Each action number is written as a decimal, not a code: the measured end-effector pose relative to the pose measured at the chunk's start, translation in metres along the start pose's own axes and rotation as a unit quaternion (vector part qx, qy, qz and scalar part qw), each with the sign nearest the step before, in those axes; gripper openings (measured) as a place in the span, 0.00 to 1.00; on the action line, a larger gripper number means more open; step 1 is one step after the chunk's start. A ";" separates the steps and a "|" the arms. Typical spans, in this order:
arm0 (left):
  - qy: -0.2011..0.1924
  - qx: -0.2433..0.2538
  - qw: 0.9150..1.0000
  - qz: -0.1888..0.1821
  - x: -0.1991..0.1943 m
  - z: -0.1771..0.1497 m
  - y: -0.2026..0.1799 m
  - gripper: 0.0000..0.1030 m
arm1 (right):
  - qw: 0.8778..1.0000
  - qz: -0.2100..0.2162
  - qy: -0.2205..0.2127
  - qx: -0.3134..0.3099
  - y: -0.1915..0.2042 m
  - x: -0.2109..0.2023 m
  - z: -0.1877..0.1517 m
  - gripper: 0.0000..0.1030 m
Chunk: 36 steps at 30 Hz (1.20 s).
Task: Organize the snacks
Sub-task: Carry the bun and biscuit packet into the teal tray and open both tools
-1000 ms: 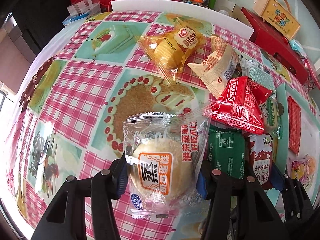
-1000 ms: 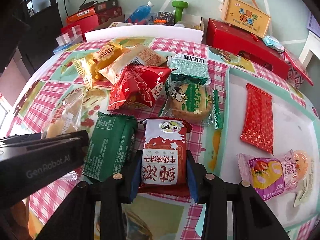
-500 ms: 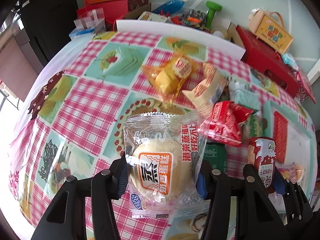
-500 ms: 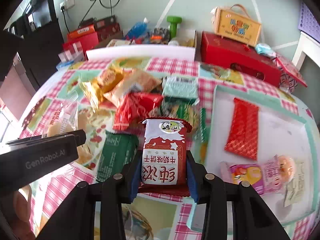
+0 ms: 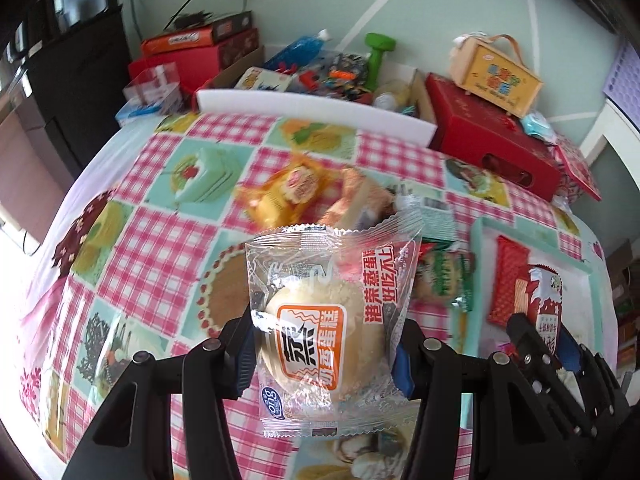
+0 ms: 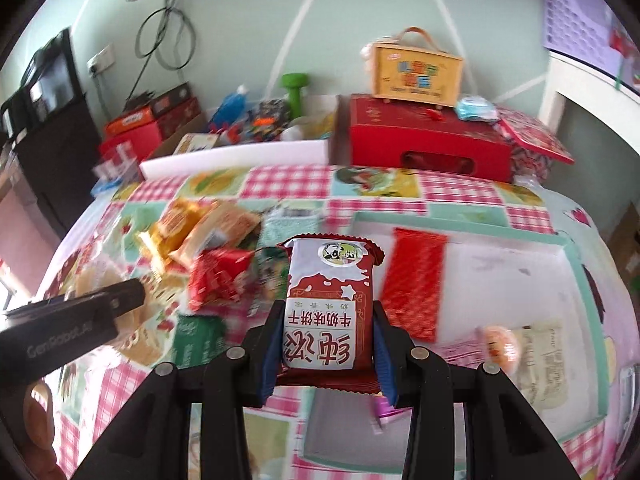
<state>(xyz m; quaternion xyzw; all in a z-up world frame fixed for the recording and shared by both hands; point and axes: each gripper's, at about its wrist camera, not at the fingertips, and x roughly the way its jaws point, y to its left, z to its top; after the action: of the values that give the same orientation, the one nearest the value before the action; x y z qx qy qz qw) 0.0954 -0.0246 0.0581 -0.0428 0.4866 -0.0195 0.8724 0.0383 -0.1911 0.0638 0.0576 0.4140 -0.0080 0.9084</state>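
Left gripper (image 5: 324,354) clamped on a clear-wrapped steamed cake (image 5: 320,328), pads pressing both sides of the bun, pack held up off the checked tablecloth (image 5: 160,248). Right gripper (image 6: 324,354) clamped on a red-and-white milk biscuit pack (image 6: 326,308), upright between the blue pads, also clear of the table; same pack shows at the right edge of the left wrist view (image 5: 542,304). Beyond them, a loose pile of snacks mid-table: yellow pack (image 5: 290,190), red pack (image 6: 218,278), green pack (image 6: 198,340), blurred. To the right, a teal-rimmed tray (image 6: 576,264) holds a red flat packet (image 6: 414,282) and a pink-wrapped snack (image 6: 498,344). Far edge: white foam strip (image 5: 312,110), red box (image 6: 428,144) with a yellow carry box (image 6: 416,70) on top.
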 end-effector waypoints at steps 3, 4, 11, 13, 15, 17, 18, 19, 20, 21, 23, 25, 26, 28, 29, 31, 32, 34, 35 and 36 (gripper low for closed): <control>-0.005 0.016 1.000 -0.009 -0.003 0.001 -0.016 0.54 | 1.000 -0.014 -0.007 0.025 -0.022 -0.004 0.004 0.41; -0.006 0.023 1.000 -0.015 -0.005 0.002 -0.024 0.54 | 0.999 -0.017 -0.009 0.032 -0.029 -0.005 0.005 0.41; -0.014 0.078 0.996 -0.048 -0.009 0.006 -0.076 0.54 | 0.993 -0.060 -0.018 0.104 -0.092 -0.010 0.005 0.41; -0.009 0.092 0.994 -0.054 -0.006 0.006 -0.091 0.54 | 0.990 -0.065 -0.019 0.124 -0.108 -0.010 0.003 0.41; -0.002 0.107 0.992 -0.061 -0.001 0.006 -0.107 0.54 | 0.987 -0.072 -0.021 0.141 -0.122 -0.011 0.002 0.41; 0.001 0.125 0.990 -0.067 0.004 0.007 -0.125 0.54 | 0.985 -0.079 -0.021 0.151 -0.132 -0.011 0.000 0.41; 0.004 0.132 0.989 -0.068 0.007 0.007 -0.132 0.54 | 0.984 -0.081 -0.021 0.157 -0.138 -0.010 -0.001 0.41; 0.008 0.139 0.988 -0.069 0.010 0.007 -0.140 0.54 | 0.983 -0.084 -0.020 0.163 -0.144 -0.009 -0.002 0.41; 0.011 0.148 0.986 -0.074 0.014 0.007 -0.150 0.54 | 0.982 -0.086 -0.019 0.166 -0.146 -0.007 -0.002 0.41; 0.013 0.151 0.985 -0.076 0.015 0.008 -0.155 0.54 | 0.981 -0.089 -0.018 0.171 -0.151 -0.006 -0.003 0.41; 0.016 0.166 0.983 -0.079 0.021 0.007 -0.172 0.54 | 0.979 -0.094 -0.018 0.178 -0.158 -0.005 -0.006 0.41; 0.019 0.178 0.980 -0.083 0.026 0.006 -0.185 0.54 | 0.977 -0.101 -0.016 0.187 -0.166 -0.004 -0.008 0.41; 0.021 0.184 0.979 -0.086 0.029 0.005 -0.192 0.54 | 0.976 -0.102 -0.015 0.191 -0.168 -0.004 -0.009 0.41; 0.025 0.194 0.977 -0.089 0.035 0.003 -0.203 0.54 | 0.975 -0.104 -0.016 0.194 -0.173 -0.003 -0.011 0.41; 0.028 0.200 0.975 -0.089 0.039 0.001 -0.209 0.54 | 0.975 -0.108 -0.017 0.194 -0.175 -0.003 -0.012 0.41; 0.034 0.210 0.973 -0.090 0.045 -0.002 -0.217 0.54 | 0.973 -0.117 -0.015 0.197 -0.179 -0.002 -0.014 0.41; 0.037 0.212 0.972 -0.092 0.048 -0.003 -0.221 0.54 | 0.972 -0.116 -0.013 0.201 -0.181 -0.001 -0.015 0.41; 0.044 0.215 0.971 -0.094 0.055 -0.005 -0.226 0.54 | 0.971 -0.114 -0.011 0.210 -0.186 0.001 -0.018 0.41; 0.047 0.215 0.971 -0.094 0.058 -0.006 -0.229 0.54 | 0.970 -0.115 -0.011 0.212 -0.188 0.002 -0.018 0.41; 0.048 0.216 0.971 -0.094 0.060 -0.007 -0.231 0.54 | 0.970 -0.116 -0.011 0.213 -0.189 0.003 -0.019 0.41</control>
<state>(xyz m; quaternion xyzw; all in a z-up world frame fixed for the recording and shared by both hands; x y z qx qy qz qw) 0.1227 -0.2592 0.0252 0.1016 0.5061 -0.2081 0.8308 0.0141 -0.3765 0.0308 0.2008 0.3965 -0.2023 0.8727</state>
